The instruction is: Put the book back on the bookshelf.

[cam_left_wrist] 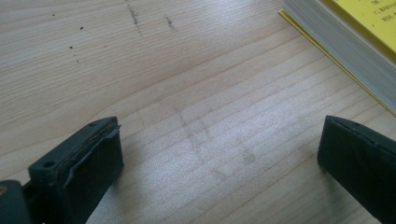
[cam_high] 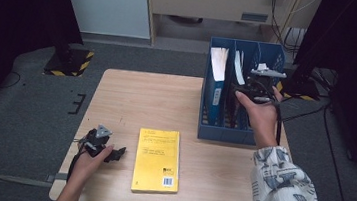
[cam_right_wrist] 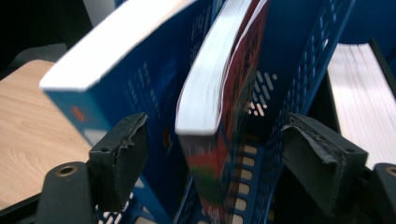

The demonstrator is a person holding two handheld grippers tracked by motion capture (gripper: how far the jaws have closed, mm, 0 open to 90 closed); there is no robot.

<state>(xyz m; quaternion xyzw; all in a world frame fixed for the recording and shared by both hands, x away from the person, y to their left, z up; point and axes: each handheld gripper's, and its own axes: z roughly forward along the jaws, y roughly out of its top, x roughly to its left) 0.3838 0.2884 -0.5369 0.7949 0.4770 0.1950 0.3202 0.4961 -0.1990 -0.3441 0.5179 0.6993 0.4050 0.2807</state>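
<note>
Open right tool (cam_right_wrist: 215,154) straddles upright red book (cam_right_wrist: 224,93), spine vertical.

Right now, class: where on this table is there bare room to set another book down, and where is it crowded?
The widest bare patch of the table lies beyond the yellow book, left of the blue file rack. A smaller strip runs right of the yellow book, in front of the rack. The rack is crowded with standing books; the left hand-held gripper fills the near-left corner.
</note>
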